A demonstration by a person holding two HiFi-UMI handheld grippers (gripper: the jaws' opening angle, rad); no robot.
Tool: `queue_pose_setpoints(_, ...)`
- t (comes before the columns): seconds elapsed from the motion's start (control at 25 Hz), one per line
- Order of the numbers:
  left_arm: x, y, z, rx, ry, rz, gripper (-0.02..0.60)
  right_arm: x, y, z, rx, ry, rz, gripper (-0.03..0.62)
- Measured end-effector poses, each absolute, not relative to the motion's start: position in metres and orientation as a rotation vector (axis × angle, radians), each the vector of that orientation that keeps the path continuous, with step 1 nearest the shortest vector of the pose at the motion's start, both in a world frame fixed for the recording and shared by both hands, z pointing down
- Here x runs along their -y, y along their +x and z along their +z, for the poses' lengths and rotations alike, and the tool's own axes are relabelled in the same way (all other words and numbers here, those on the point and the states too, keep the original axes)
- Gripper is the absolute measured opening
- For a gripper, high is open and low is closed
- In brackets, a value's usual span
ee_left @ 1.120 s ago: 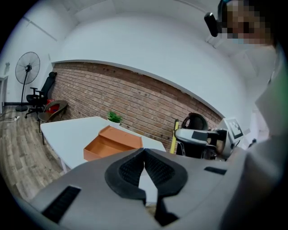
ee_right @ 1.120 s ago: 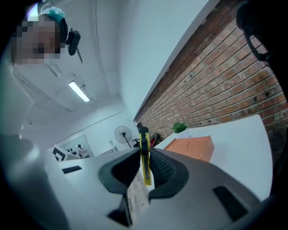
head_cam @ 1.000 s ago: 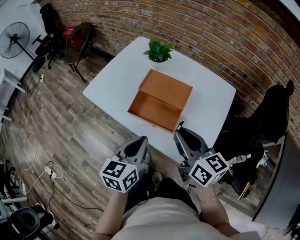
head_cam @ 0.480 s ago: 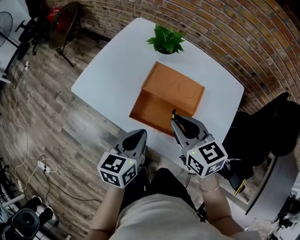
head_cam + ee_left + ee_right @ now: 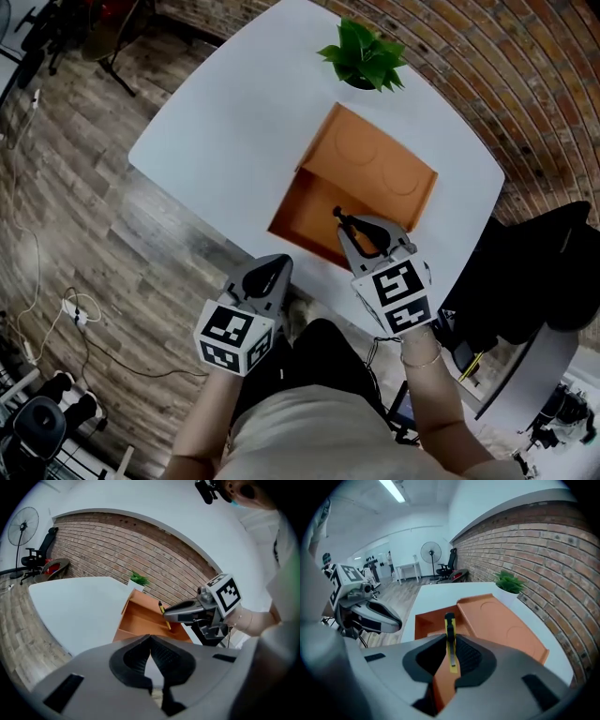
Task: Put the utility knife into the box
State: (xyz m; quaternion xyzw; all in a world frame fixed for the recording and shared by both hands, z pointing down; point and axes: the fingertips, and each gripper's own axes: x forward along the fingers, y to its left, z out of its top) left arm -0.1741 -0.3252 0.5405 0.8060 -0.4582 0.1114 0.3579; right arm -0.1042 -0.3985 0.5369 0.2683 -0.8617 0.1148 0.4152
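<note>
The orange box (image 5: 314, 217) lies open on the white table (image 5: 225, 131), with its lid (image 5: 380, 169) folded back toward the plant. My right gripper (image 5: 349, 228) is shut on the yellow-and-black utility knife (image 5: 449, 626). The knife's tip (image 5: 337, 214) pokes out over the box's near part. In the right gripper view the knife stands upright between the pads, with the box (image 5: 433, 619) just ahead. My left gripper (image 5: 271, 272) hangs off the table's near edge, shut with nothing in it (image 5: 150, 640). From there the knife (image 5: 163, 615) shows over the box (image 5: 140, 618).
A potted green plant (image 5: 364, 54) stands on the table behind the box. A black chair (image 5: 539, 272) is at the right of the table. Cables (image 5: 75, 309) lie on the wooden floor at the left. A brick wall (image 5: 487, 66) runs behind.
My right gripper has carried the knife forward from the table's near edge to over the open box. The left gripper has stayed put near the table's edge.
</note>
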Motion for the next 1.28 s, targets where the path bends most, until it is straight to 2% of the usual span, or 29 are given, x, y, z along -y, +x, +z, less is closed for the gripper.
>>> queue_pose_setpoints(0.64, 0.327, -0.187, 0.558, 1.14, 2.089, 0.334, 0.006, 0.394, -0.11, 0.615, 1.845, 0.532, 0.314, 0.061)
queue_pose_setpoints(1.04, 0.334, -0.195, 0.556, 1.117, 2.117, 0.334, 0.006, 0.391, -0.113, 0.621, 1.834, 0.552, 0.359, 0.069)
queue_pose_setpoints(1.28, 0.332, -0.194, 0.552, 1.089, 2.144, 0.355, 0.006, 0.387, -0.116, 0.609, 1.878, 0.596, 0.363, 0.103)
